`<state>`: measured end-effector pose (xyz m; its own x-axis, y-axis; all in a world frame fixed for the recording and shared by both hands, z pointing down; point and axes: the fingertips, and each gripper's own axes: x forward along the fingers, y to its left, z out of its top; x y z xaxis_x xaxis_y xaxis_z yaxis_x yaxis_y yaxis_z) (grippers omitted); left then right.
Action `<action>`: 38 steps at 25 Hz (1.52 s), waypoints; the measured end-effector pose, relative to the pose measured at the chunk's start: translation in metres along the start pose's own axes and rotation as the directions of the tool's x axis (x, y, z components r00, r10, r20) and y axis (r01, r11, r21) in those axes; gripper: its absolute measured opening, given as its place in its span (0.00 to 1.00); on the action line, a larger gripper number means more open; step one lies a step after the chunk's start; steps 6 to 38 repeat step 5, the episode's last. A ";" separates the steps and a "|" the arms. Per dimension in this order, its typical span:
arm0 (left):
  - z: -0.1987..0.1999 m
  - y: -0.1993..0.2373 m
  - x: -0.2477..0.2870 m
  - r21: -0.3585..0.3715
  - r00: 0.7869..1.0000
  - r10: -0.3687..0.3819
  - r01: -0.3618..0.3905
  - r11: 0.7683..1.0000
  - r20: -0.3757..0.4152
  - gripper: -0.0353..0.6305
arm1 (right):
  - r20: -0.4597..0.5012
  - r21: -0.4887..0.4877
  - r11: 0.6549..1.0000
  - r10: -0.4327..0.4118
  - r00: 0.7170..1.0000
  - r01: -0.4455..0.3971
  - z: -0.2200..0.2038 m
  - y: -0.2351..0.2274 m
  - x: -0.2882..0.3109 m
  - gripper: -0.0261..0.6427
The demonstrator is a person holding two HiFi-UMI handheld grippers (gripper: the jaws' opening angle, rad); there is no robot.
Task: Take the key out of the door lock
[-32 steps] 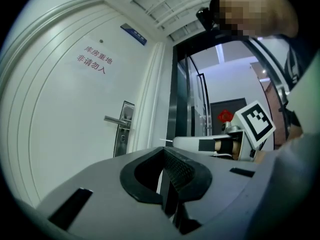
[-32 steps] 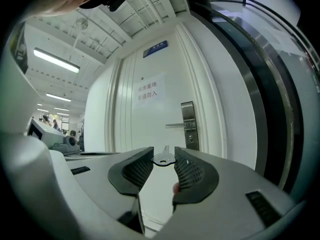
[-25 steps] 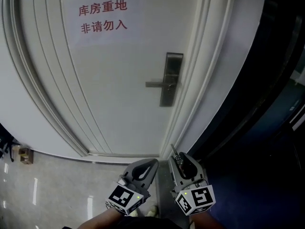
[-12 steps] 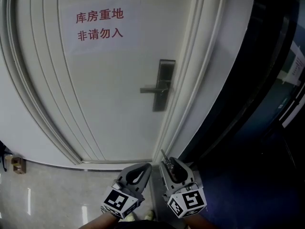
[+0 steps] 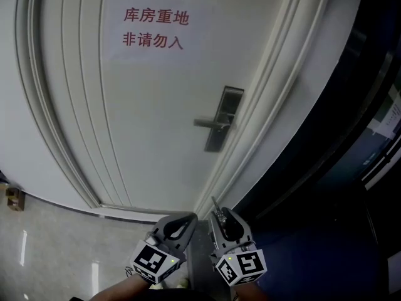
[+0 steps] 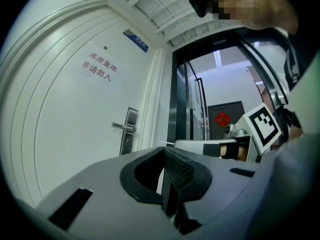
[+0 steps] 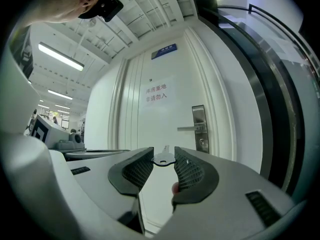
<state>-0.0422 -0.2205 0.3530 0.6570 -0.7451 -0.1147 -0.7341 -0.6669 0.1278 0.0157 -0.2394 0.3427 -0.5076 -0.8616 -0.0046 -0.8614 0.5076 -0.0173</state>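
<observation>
A small silver key [image 7: 162, 158] sits pinched by its head between the tips of my right gripper [image 7: 164, 155], blade pointing away toward the door. In the head view the right gripper [image 5: 220, 217] is low at the bottom, with the key's blade [image 5: 215, 204] sticking out past the jaws. The metal lock plate [image 5: 220, 118] with its lever handle [image 5: 207, 123] is on the white door well above and apart from both grippers. My left gripper [image 5: 185, 219] hangs beside the right one, its jaws together and holding nothing.
A paper sign [image 5: 153, 27] with red characters hangs on the door. A white door frame [image 5: 276, 86] runs along the lock side, with dark glass [image 5: 351, 137] to its right. Pale floor tiles [image 5: 50, 243] lie lower left, with a small brown object [image 5: 12, 198] on them.
The head view has swung, so the door and lock plate shift a little in the picture. Both grippers stay low and side by side, the key still in the right one.
</observation>
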 end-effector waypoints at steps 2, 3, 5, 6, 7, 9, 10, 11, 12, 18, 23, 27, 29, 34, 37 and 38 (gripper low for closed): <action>0.000 0.001 0.002 -0.001 1.000 0.005 -0.005 1.000 0.004 0.06 | 0.001 -0.003 1.000 0.004 1.000 -0.004 0.001 -0.002 0.001 0.24; 0.001 0.000 0.004 -0.001 1.000 0.007 -0.007 1.000 0.007 0.06 | 0.002 -0.006 1.000 0.007 1.000 -0.007 0.002 -0.004 0.002 0.24; 0.002 0.000 0.007 0.000 1.000 0.012 -0.012 1.000 0.012 0.06 | 0.004 -0.010 1.000 0.012 1.000 -0.012 0.004 -0.006 0.003 0.24; 0.002 0.000 0.007 0.000 1.000 0.012 -0.012 1.000 0.012 0.06 | 0.004 -0.010 1.000 0.012 1.000 -0.012 0.004 -0.006 0.003 0.24; 0.002 0.000 0.007 0.000 1.000 0.012 -0.012 1.000 0.012 0.06 | 0.004 -0.010 1.000 0.012 1.000 -0.012 0.004 -0.006 0.003 0.24; 0.002 0.000 0.007 0.000 1.000 0.012 -0.012 1.000 0.012 0.06 | 0.004 -0.010 1.000 0.012 1.000 -0.012 0.004 -0.006 0.003 0.24; 0.002 0.000 0.007 0.000 1.000 0.012 -0.012 1.000 0.012 0.06 | 0.004 -0.010 1.000 0.012 1.000 -0.012 0.004 -0.006 0.003 0.24; 0.002 0.000 0.007 0.000 1.000 0.012 -0.012 1.000 0.012 0.06 | 0.004 -0.010 1.000 0.012 1.000 -0.012 0.004 -0.006 0.003 0.24; 0.002 0.000 0.007 0.000 1.000 0.012 -0.012 1.000 0.012 0.06 | 0.004 -0.010 1.000 0.012 1.000 -0.012 0.004 -0.006 0.003 0.24; 0.002 0.000 0.007 0.000 1.000 0.012 -0.012 1.000 0.012 0.06 | 0.004 -0.010 1.000 0.012 1.000 -0.012 0.004 -0.006 0.003 0.24; 0.002 0.000 0.007 0.000 1.000 0.012 -0.012 1.000 0.012 0.06 | 0.004 -0.010 1.000 0.012 1.000 -0.012 0.004 -0.006 0.003 0.24; 0.002 0.000 0.007 0.000 1.000 0.012 -0.012 1.000 0.012 0.06 | 0.004 -0.010 1.000 0.012 1.000 -0.012 0.004 -0.006 0.003 0.24; 0.002 0.000 0.007 0.000 1.000 0.012 -0.012 1.000 0.012 0.06 | 0.004 -0.010 1.000 0.012 1.000 -0.012 0.004 -0.006 0.003 0.24; 0.002 0.000 0.007 0.000 1.000 0.012 -0.012 1.000 0.012 0.06 | 0.004 -0.010 1.000 0.012 1.000 -0.012 0.004 -0.006 0.003 0.24; 0.002 0.000 0.007 0.000 1.000 0.012 -0.012 1.000 0.012 0.06 | 0.004 -0.010 1.000 0.012 1.000 -0.012 0.004 -0.006 0.003 0.24; 0.002 0.000 0.007 0.000 1.000 0.012 -0.012 1.000 0.012 0.06 | 0.004 -0.010 1.000 0.012 1.000 -0.012 0.004 -0.006 0.003 0.24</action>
